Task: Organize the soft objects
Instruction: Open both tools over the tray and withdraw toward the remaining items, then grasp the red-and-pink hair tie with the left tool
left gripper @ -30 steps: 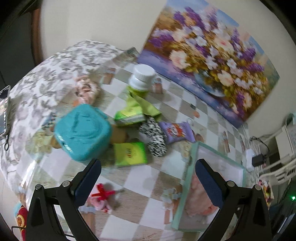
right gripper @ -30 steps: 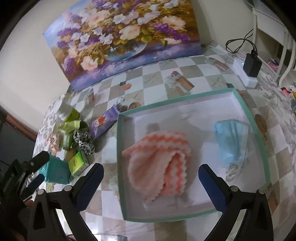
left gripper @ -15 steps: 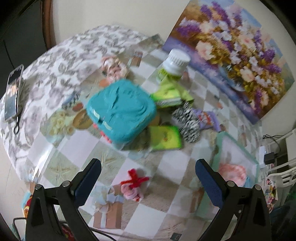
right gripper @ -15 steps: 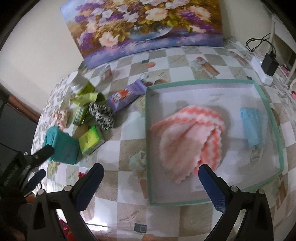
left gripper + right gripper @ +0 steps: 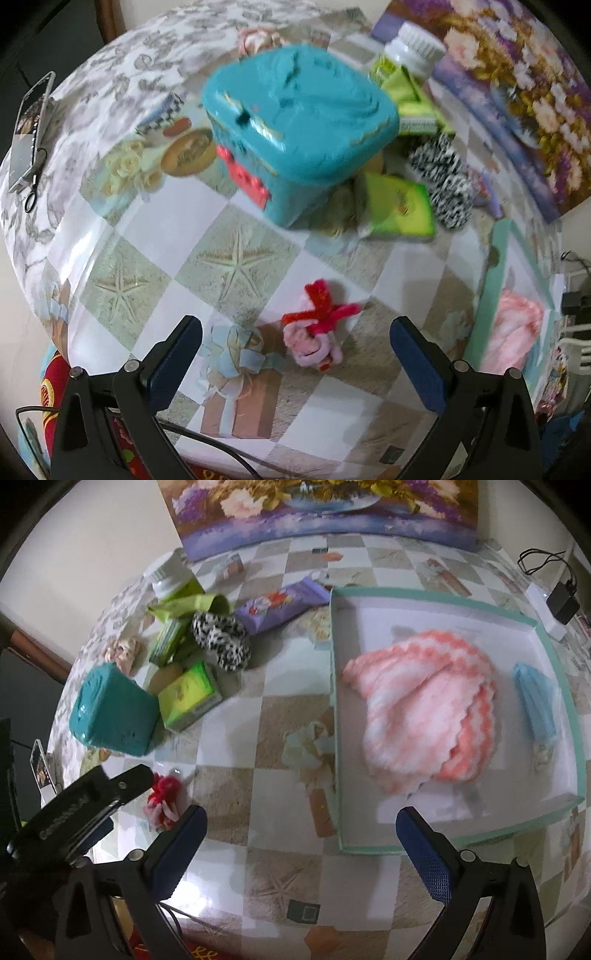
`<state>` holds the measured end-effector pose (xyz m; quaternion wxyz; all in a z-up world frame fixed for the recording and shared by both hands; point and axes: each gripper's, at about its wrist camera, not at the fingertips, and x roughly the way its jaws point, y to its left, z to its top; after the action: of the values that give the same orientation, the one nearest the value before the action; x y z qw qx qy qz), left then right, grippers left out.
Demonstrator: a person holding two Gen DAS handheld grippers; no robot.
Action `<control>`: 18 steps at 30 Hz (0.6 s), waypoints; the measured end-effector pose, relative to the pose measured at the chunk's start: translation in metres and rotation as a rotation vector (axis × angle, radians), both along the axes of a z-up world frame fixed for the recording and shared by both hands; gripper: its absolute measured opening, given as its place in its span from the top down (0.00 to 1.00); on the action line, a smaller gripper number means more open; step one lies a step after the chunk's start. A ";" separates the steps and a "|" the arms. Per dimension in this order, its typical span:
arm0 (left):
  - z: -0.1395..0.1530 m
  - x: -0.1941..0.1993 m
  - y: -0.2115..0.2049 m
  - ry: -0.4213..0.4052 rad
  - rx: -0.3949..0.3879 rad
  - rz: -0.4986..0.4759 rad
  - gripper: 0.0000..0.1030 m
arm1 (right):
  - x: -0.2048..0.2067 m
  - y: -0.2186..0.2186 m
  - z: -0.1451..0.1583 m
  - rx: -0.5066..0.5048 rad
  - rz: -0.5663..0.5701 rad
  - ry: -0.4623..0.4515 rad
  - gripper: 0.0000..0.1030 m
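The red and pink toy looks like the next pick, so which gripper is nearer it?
Left. The left gripper hangs open just before the red and pink toy; the right gripper is off to its side, nearer the tray.

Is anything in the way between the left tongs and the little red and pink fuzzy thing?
Nothing visible is. The left tongs are open, and the red and pink fuzzy thing lies alone on the tablecloth just ahead of them. The teal box sits farther back.

Wide-spread left tool (image 5: 295,354) above pink-and-red soft toy (image 5: 317,332) on checkered table (image 5: 155,236).
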<state>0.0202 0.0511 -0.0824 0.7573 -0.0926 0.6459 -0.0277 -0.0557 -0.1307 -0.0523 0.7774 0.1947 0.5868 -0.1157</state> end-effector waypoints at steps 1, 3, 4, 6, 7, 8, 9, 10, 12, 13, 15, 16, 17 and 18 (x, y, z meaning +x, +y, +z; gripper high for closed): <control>-0.003 0.000 -0.002 0.011 0.004 -0.010 0.02 | 0.001 0.002 -0.001 -0.004 0.007 0.007 0.00; -0.006 0.000 -0.005 0.019 0.019 -0.020 0.02 | 0.002 0.003 -0.004 -0.010 0.018 0.018 0.00; -0.007 0.002 -0.007 0.019 0.038 -0.022 0.02 | 0.002 0.004 -0.005 -0.011 0.017 0.020 0.00; -0.009 0.004 -0.010 0.020 0.068 -0.026 0.02 | 0.002 0.002 -0.007 -0.013 0.013 0.026 0.00; -0.010 0.005 -0.012 0.020 0.084 -0.031 0.02 | 0.002 0.001 -0.009 -0.012 0.008 0.032 0.00; -0.010 0.005 -0.014 0.020 0.094 -0.035 0.02 | 0.002 0.000 -0.010 -0.010 0.004 0.036 0.00; -0.011 0.006 -0.015 0.022 0.102 -0.038 0.02 | 0.003 -0.001 -0.011 -0.010 0.001 0.038 0.00; -0.012 0.006 -0.017 0.022 0.108 -0.043 0.02 | 0.004 -0.002 -0.012 -0.012 0.000 0.039 0.00; -0.013 0.006 -0.020 0.020 0.124 -0.047 0.02 | 0.006 -0.002 -0.011 -0.031 0.006 0.037 0.00; -0.014 0.006 -0.021 0.019 0.129 -0.049 0.04 | 0.007 -0.001 -0.011 -0.045 0.011 0.036 0.00; -0.016 0.009 -0.024 0.032 0.125 -0.054 0.18 | 0.010 0.000 -0.009 -0.063 0.022 0.029 0.00; -0.017 0.011 -0.026 0.039 0.121 -0.057 0.22 | 0.012 0.001 -0.008 -0.067 0.025 0.027 0.00; -0.019 0.011 -0.028 0.048 0.116 -0.060 0.27 | 0.013 0.002 -0.007 -0.075 0.030 0.025 0.00; -0.021 0.014 -0.033 0.049 0.122 -0.062 0.30 | 0.015 0.003 -0.006 -0.089 0.036 0.023 0.00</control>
<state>0.0338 0.0181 -0.1034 0.7443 -0.0270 0.6672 -0.0095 -0.0408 -0.1279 -0.0583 0.7804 0.1482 0.5934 -0.1299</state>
